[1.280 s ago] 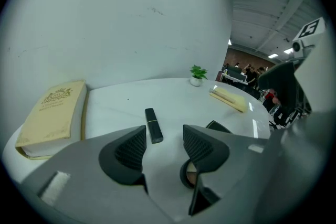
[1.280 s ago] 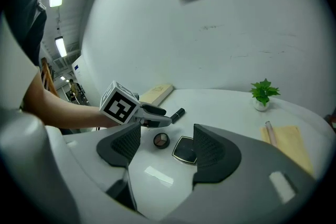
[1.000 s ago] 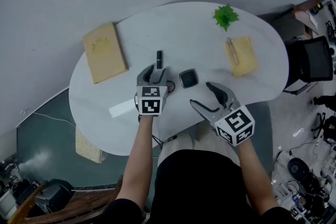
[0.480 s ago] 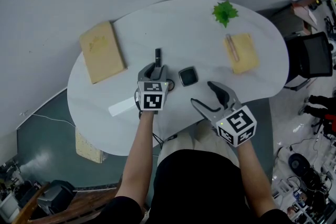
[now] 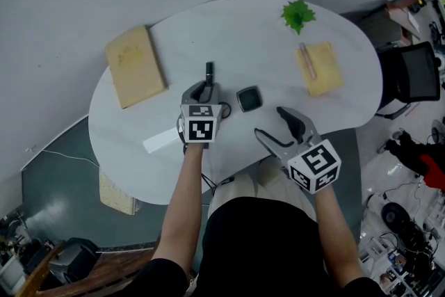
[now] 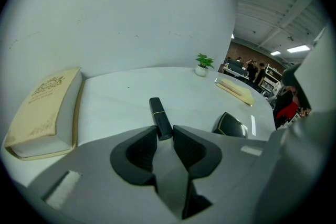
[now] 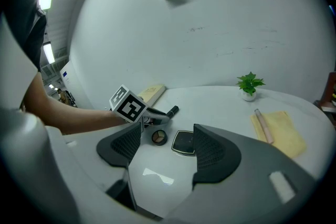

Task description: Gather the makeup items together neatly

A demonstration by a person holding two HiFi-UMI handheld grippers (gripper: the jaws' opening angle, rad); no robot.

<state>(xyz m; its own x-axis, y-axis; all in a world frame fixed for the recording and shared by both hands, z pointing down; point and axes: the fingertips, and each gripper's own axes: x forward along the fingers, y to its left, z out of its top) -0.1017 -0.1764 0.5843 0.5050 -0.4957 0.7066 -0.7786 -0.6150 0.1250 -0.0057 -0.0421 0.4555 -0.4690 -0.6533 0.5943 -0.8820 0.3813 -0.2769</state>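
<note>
Left gripper view shows the black lipstick tube (image 6: 159, 114) lying flat on the white table (image 5: 264, 45), a gold band round its middle, with its near end lodged between the tips of the left gripper (image 6: 165, 134). The jaws have just been closing and now stand narrow. Each pad lies against 1 side of the tube's end, with no gap to be made out. In the head view this pair sits just left of the table's centre, the tube pointing toward the top of the frame.

Right of the tube, near but not touching it, lies a square black compact (image 5: 249, 99) with a thin gold rim. The right gripper view shows a small round eyeshadow pot (image 7: 158, 137) just left of the compact, close under the left gripper's marker cube.

Lower right of the compact in the head view, the right gripper (image 7: 168, 132) hangs over the table's near edge. Its 2 jaws stand wide apart with nothing between them, and the pot and compact lie beyond their tips.

At the upper left of the table rests a cream hardcover book (image 5: 135, 66). At the upper right lies a folded yellow cloth (image 5: 322, 73) with a slim pink tube (image 5: 306, 60) along its left edge. A small green plant (image 5: 297, 14) stands above the cloth. A white card (image 5: 161, 142) lies at the lower left, by the person's left forearm.
</note>
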